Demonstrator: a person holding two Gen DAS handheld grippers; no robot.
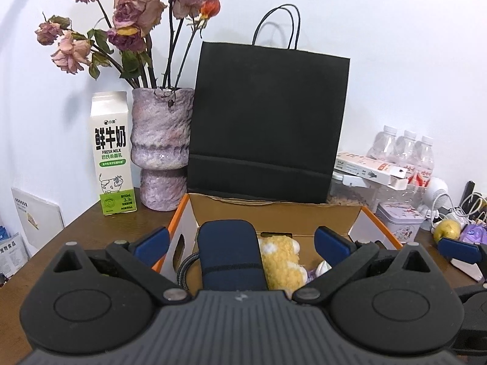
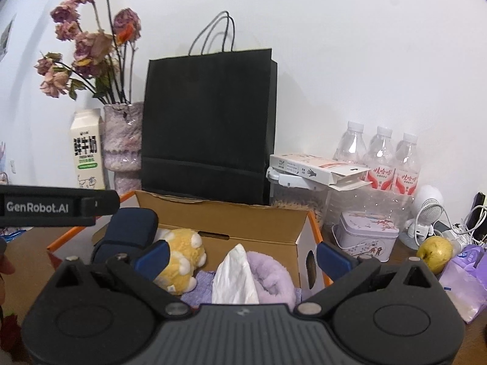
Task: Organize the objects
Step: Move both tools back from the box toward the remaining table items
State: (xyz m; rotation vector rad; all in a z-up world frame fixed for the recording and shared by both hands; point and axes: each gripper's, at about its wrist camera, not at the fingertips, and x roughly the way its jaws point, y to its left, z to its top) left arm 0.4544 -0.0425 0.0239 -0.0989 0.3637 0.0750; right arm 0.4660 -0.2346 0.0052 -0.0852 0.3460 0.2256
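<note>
An open cardboard box [image 1: 274,210] with orange edges sits on the brown table. It also shows in the right wrist view [image 2: 231,216]. Inside lie a dark blue pouch [image 1: 229,252], a yellow plush toy [image 1: 281,261], a purple towel [image 2: 271,270] and a white tissue pack [image 2: 234,276]. My left gripper [image 1: 242,238] is open above the box, its jaws either side of the blue pouch and plush, holding nothing. My right gripper [image 2: 242,255] is open above the box's right half, over the tissue and towel, empty.
A black paper bag [image 1: 268,127] stands behind the box, with a purple vase of dried roses [image 1: 162,149] and a milk carton [image 1: 112,155] to its left. To the right are water bottles [image 2: 380,155], a tin [image 2: 365,237], a yellow-green apple [image 2: 433,251] and cables.
</note>
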